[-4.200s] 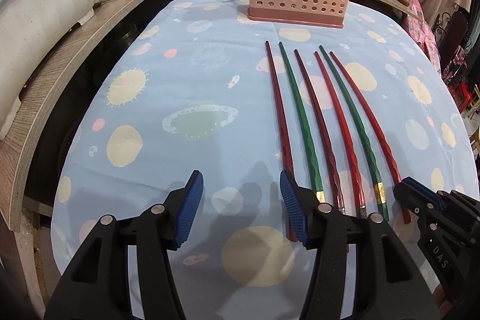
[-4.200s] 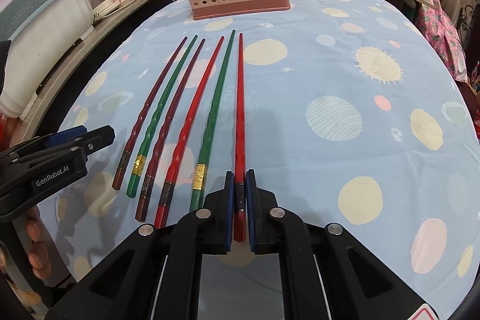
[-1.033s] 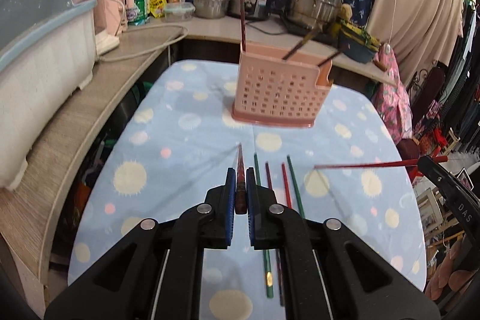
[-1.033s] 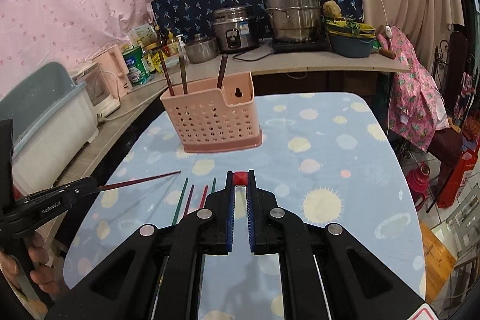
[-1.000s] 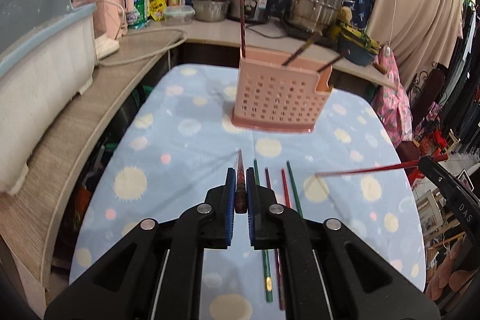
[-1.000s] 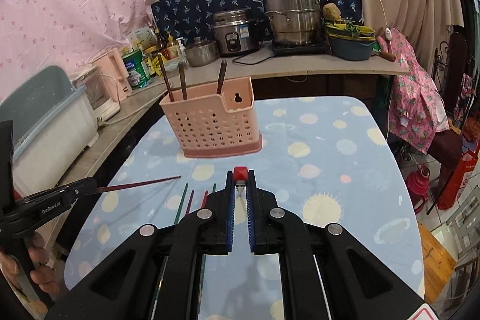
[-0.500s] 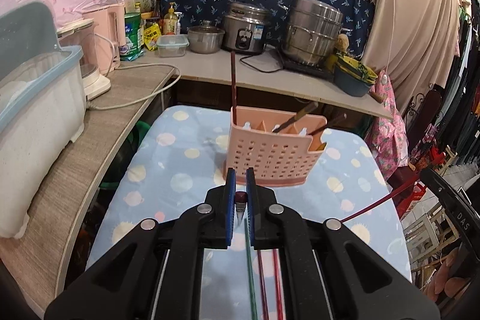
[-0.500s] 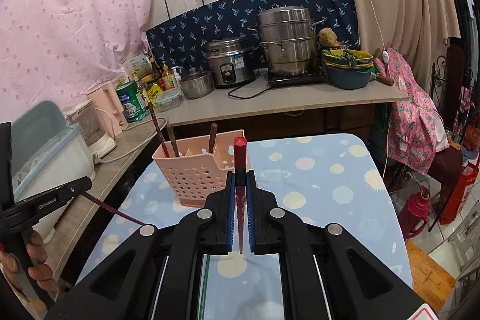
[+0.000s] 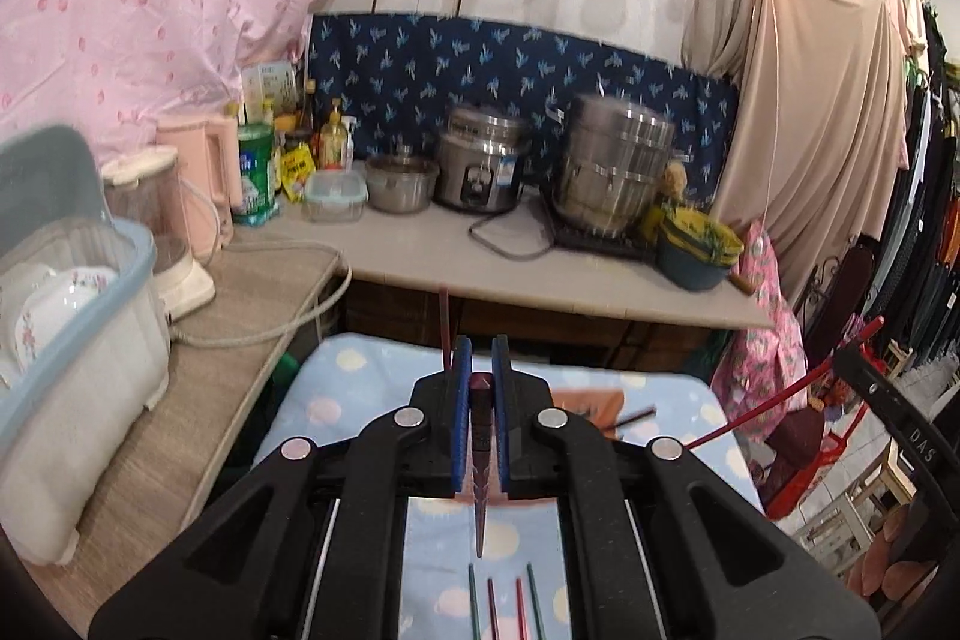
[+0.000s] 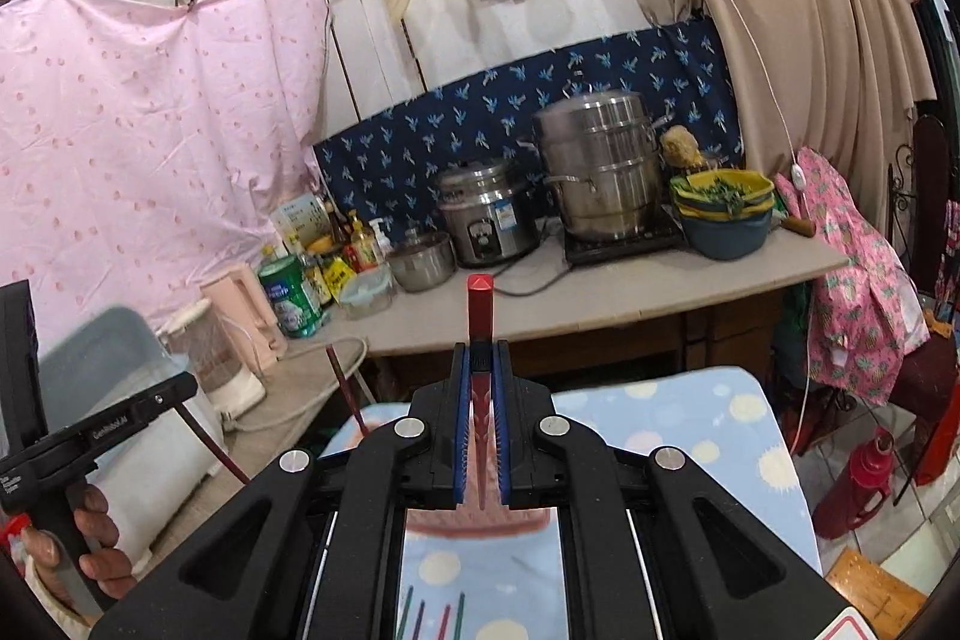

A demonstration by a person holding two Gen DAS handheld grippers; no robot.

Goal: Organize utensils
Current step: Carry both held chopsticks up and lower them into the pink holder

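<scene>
**Both grippers carry a chopstick, tip down, over the pink holder: the drop-in step.**

The left gripper [image 9: 480, 394] has its blue-padded fingers [image 9: 461, 400] clamped on a dark maroon twisted chopstick [image 9: 480, 484], which hangs point-down above the table with the light blue planet-print cloth [image 9: 336, 400]. The right gripper [image 10: 480, 400] is likewise closed on a bright red lacquered chopstick [image 10: 480, 316], its square butt standing above the fingers. The pink perforated plastic utensil holder [image 10: 480, 520] sits mostly hidden under each gripper, already holding a few sticks. Four more red and green chopsticks [image 9: 504, 604] lie side by side on the cloth. Next, I judge, each stick must be lined up over an open compartment and lowered before the fingers part; the compartment beneath cannot be made out.
</scene>
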